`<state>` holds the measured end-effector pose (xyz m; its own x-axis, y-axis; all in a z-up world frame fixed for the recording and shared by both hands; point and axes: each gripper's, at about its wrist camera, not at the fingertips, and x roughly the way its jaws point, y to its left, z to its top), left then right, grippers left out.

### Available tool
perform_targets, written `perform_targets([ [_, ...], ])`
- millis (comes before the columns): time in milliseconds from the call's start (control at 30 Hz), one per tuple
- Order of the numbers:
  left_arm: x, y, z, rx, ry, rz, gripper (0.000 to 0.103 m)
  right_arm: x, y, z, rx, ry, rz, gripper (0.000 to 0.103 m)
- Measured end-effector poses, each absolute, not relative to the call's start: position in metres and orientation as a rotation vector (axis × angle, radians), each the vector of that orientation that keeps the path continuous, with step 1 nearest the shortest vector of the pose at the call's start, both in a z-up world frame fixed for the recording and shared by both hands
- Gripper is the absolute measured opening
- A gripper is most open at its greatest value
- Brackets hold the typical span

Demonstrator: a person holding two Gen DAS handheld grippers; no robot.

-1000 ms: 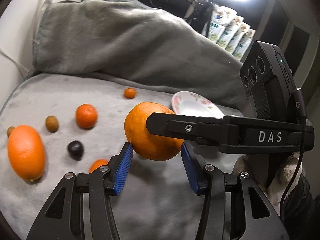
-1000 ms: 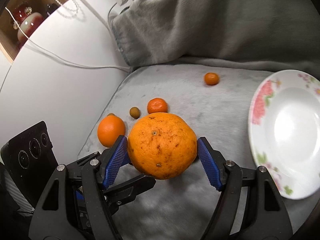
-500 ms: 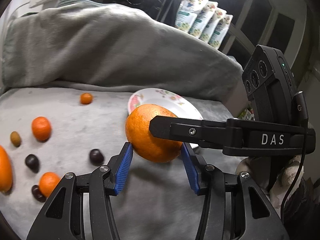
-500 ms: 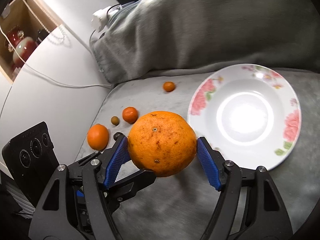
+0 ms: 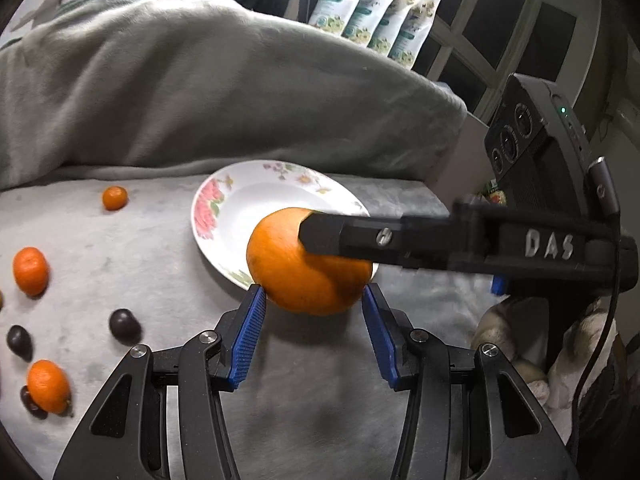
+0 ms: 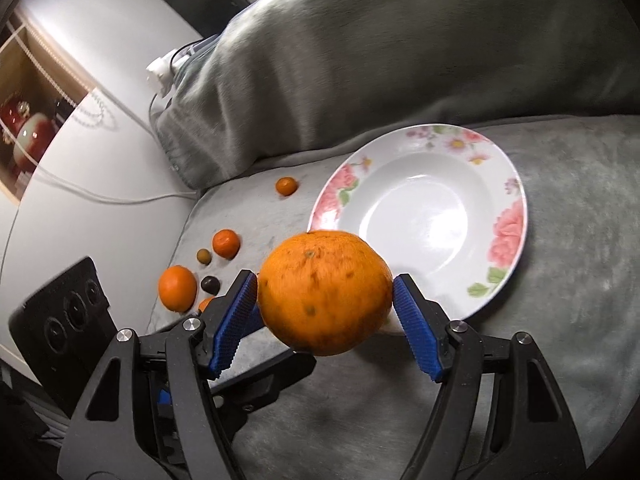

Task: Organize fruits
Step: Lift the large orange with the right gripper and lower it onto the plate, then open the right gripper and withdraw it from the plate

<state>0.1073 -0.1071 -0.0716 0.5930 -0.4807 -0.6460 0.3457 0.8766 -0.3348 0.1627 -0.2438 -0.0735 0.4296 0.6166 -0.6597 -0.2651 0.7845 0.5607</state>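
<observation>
Grey blanket (image 5: 132,248) fills the left wrist view, with a flowered plate (image 5: 208,208) lying on it. The left gripper (image 5: 312,338) stands partly open and empty. Beyond its blue pads, a large orange (image 5: 288,276) hangs before the plate's near rim, clasped by the right gripper's black finger reaching in from the right. Small oranges (image 5: 30,271) and dark fruits (image 5: 125,324) are scattered at left.

From the right wrist, the right gripper (image 6: 325,308) holds the large orange (image 6: 324,292) between both pads, raised over the blanket (image 6: 560,280) just beside the plate's (image 6: 508,236) near-left rim. More fruit (image 6: 177,288) lies further left.
</observation>
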Motion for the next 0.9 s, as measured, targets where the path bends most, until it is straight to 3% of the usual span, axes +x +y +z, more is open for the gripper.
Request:
perform_targets([
  [600,0.096,-0.086,-0.056,-0.175,0.741,-0.409,0.048,0.145,-0.288,-0.043,0.432,0.811,0.427,0.078],
  [767,0.092,-0.082,-0.055,-0.172,0.736,-0.405,0.052,0.139,-0.291,-0.041,0.413,0.794,0.409,0.081],
  [833,0.090,-0.081,-0.055,-0.174,0.732,-0.404,0.061,0.136,-0.289,-0.041,0.399,0.787,0.407,0.081],
  [900,0.087,-0.079,-0.055,-0.173,0.728,-0.407,0.062,0.134,-0.285,-0.040,0.384,0.782,0.409,0.084],
])
